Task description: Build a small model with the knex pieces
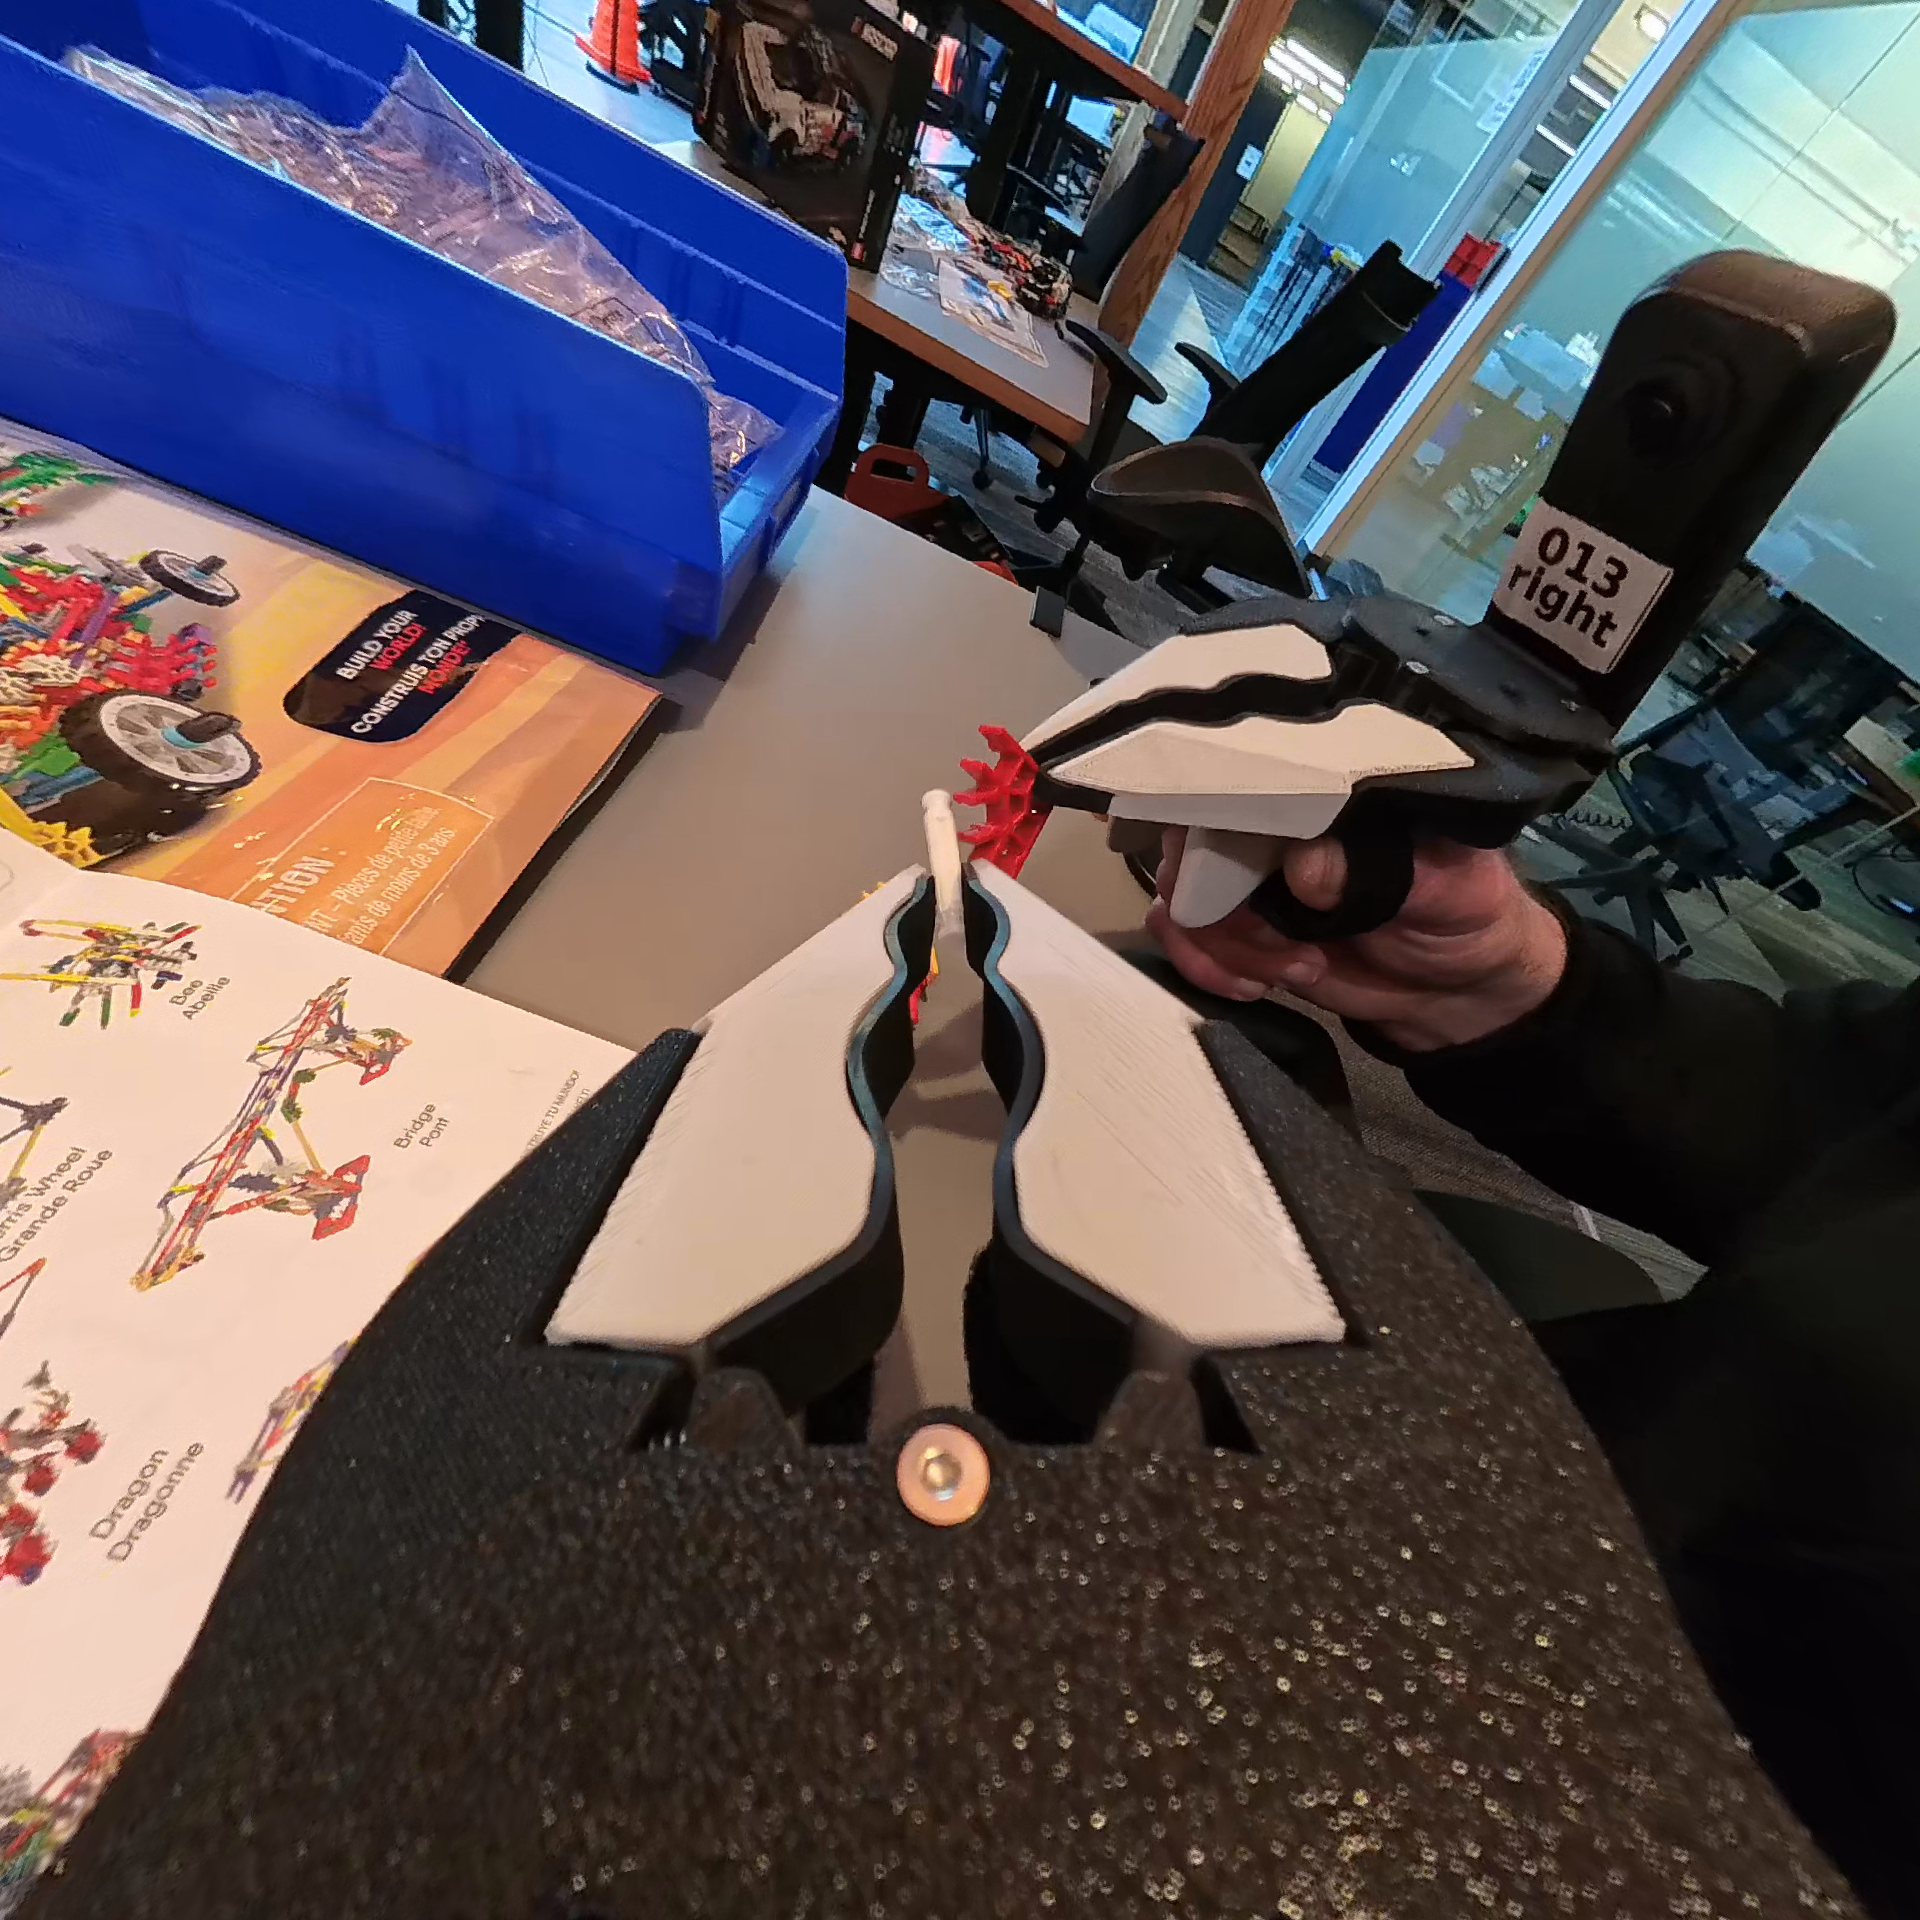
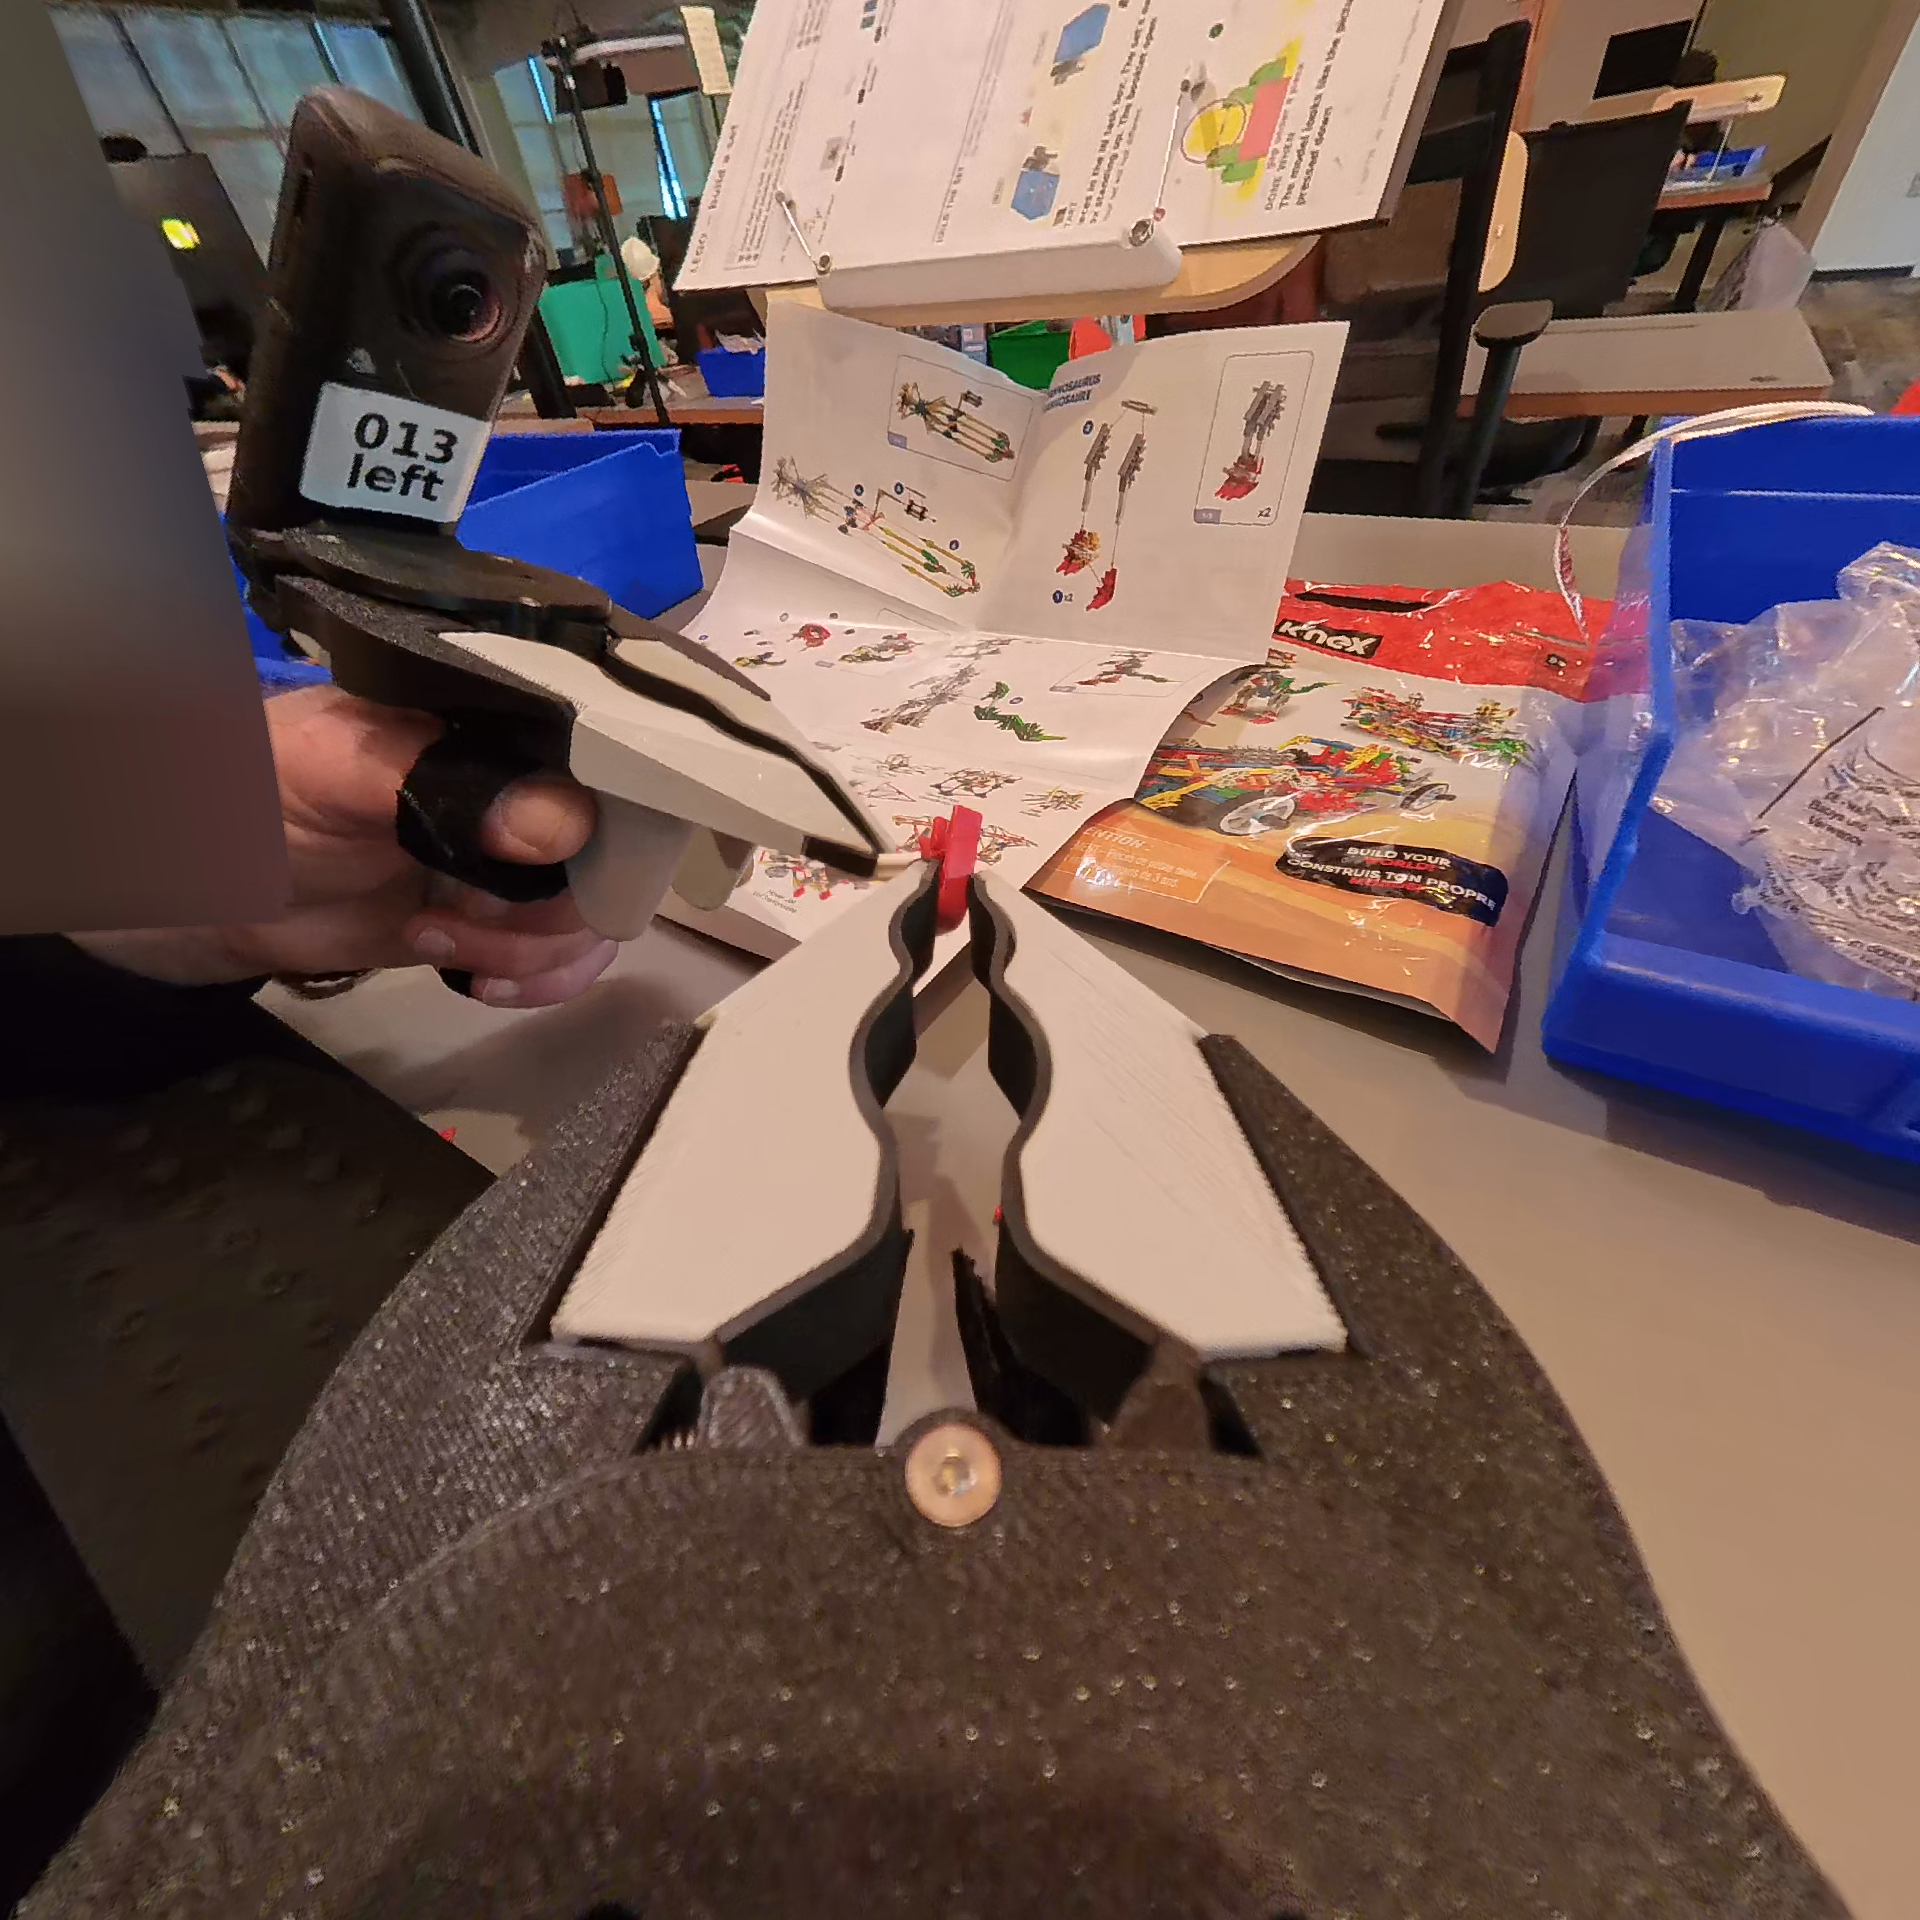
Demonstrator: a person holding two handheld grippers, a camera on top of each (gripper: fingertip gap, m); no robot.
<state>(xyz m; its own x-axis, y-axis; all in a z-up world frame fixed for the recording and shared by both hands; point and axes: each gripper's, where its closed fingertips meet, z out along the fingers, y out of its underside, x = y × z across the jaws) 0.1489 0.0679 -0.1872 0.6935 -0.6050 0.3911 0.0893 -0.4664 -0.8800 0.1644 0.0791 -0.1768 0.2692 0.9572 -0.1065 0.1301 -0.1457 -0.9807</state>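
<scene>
The left tool [image 1: 945, 894] pinches a thin white rod [image 1: 943, 862] between its tips, the rod's knobbed end poking up past them. Just beside it, the right tool [image 1: 1023, 790], gripped by a hand [image 1: 1361, 935] in a dark sleeve, is clamped on a red toothed connector piece [image 1: 1000, 805] that sits right against the rod. Below lies a grey tabletop [image 1: 810, 717]. To the left are an open instruction sheet [image 1: 260, 1143], a colourful toy-set bag [image 1: 312, 748], and a blue bin [image 1: 364, 364] holding crumpled clear plastic bags [image 1: 499, 229].
</scene>
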